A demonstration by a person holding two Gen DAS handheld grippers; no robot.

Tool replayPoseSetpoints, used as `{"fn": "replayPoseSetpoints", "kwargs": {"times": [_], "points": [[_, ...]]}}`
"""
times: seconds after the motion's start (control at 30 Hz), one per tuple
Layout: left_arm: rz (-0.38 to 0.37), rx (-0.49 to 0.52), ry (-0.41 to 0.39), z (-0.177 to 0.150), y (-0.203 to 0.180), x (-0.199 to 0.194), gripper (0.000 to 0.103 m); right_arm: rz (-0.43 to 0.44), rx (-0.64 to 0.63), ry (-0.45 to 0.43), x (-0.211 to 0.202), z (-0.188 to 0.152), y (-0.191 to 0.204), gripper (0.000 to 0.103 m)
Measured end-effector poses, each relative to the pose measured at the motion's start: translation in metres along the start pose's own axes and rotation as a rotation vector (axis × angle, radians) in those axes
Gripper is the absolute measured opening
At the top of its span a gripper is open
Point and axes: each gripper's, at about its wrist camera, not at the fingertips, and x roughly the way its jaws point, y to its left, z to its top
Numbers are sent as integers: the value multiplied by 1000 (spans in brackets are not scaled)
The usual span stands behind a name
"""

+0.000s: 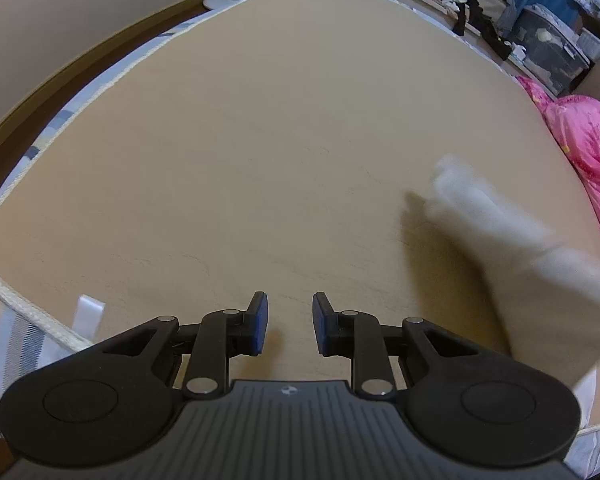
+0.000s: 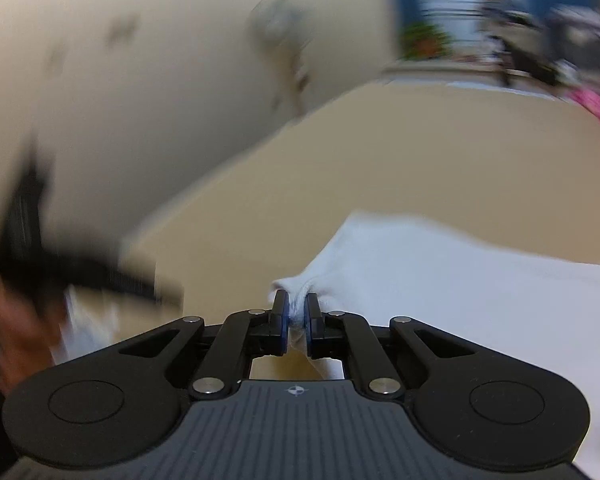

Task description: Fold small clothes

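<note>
The white garment (image 2: 440, 280) is a small, soft piece of cloth, and from where I stand it looks light and limp, the sort of thing that sags and swings from wherever it is pinched. Nearest in the right wrist view, the right gripper (image 2: 296, 314) has its blue pads almost together on a bunched corner of the fabric, which puckers into a little tuft between them. The rest trails off to the right, blurred, so I cannot tell how much of it rests on the bed.

The left gripper (image 1: 290, 322) hangs over the near edge of the bed (image 1: 260, 140) with its jaws well apart and nothing between them. To its right the same white cloth shows as a smeared streak above the tan sheet, casting a shadow there.

My guess is that a single corner hold will let the cloth twist and droop. A second pinch on another corner or along a hem would spread it flat, and thin fabric like this needs a firm pinch or it will slip out.

Farther off, a pink quilt (image 1: 580, 140) lies at the right edge, and a heap of clothes (image 1: 480, 0) sits beyond the bed.
</note>
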Motion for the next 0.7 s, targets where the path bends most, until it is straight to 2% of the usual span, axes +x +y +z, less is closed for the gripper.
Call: {"fn": "replayPoseSetpoints", "kwargs": {"times": [0.1, 0.2, 0.23, 0.3, 0.37, 0.4, 0.43, 0.47, 0.6, 0.67, 0.7], "points": [[3, 37, -1, -2, -18, 3, 27, -75, 214, -151, -64, 20, -74, 7], [8, 88, -1, -5, -40, 7, 27, -254, 396, -247, -122, 3, -154, 7], [10, 106, -1, -7, -48, 9, 27, -336, 448, -243, -134, -9, -179, 7], [21, 151, 2, -9, -62, 13, 27, -493, 590, -147, -146, -42, -229, 7], [38, 195, 5, -14, -78, 18, 27, -582, 696, -13, -146, -75, -267, 9], [43, 218, 5, -16, -85, 20, 27, -623, 770, 10, -151, -87, -281, 13], [46, 238, 4, -18, -93, 22, 27, -646, 849, -3, -161, -96, -292, 13], [48, 265, -1, -22, -102, 23, 27, -635, 864, -30, -168, -97, -298, 13], [36, 400, -57, -40, -140, 20, 27, -590, 754, -109, -191, -72, -305, 17], [-13, 474, -82, -51, -164, 14, 27, -538, 702, -116, -199, -53, -317, 22], [-45, 497, -88, -58, -177, 11, 29, -518, 669, -104, -198, -45, -322, 28]]}}
